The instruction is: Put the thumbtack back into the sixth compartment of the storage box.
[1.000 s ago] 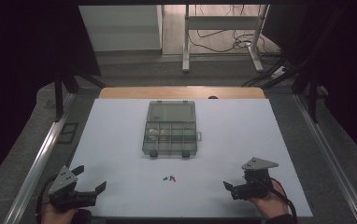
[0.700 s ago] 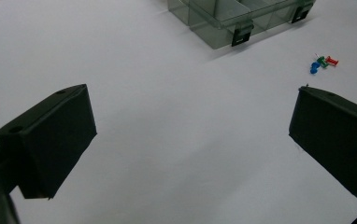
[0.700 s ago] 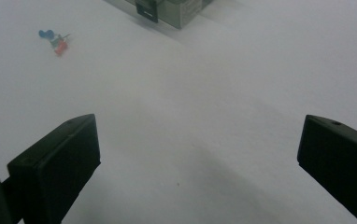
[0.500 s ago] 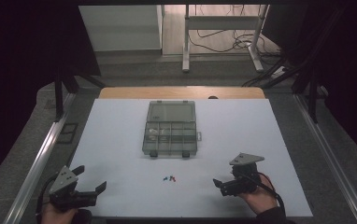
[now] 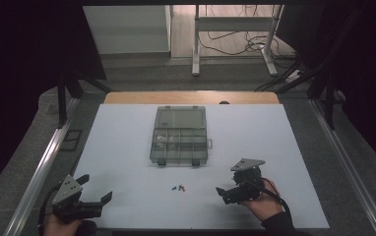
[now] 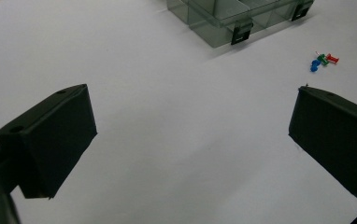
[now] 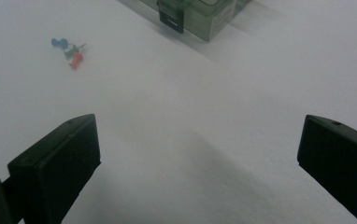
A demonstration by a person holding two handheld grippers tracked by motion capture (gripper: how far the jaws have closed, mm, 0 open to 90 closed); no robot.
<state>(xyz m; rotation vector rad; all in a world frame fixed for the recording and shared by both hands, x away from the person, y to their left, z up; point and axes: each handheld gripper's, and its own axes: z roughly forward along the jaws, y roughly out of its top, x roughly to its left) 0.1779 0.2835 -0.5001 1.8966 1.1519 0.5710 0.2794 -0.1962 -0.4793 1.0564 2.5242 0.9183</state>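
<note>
Right gripper (image 5: pixel 228 193): jaws spread wide, nothing between them, held low over bare white table sheet (image 5: pixel 127 147), with the cluster of pushpins (image 5: pixel 178 188) (blue, green, red) lying ahead and to the left of the jaws, near but apart, and open sheet in the gap. Left gripper (image 5: pixel 96 192): jaws likewise spread and empty, pushpins ahead and to the right, well apart across bare sheet. Beyond the pushpins from both tools, near them: compartment box (image 5: pixel 179 141), lid raised, latched front edge facing the jaws.
</note>
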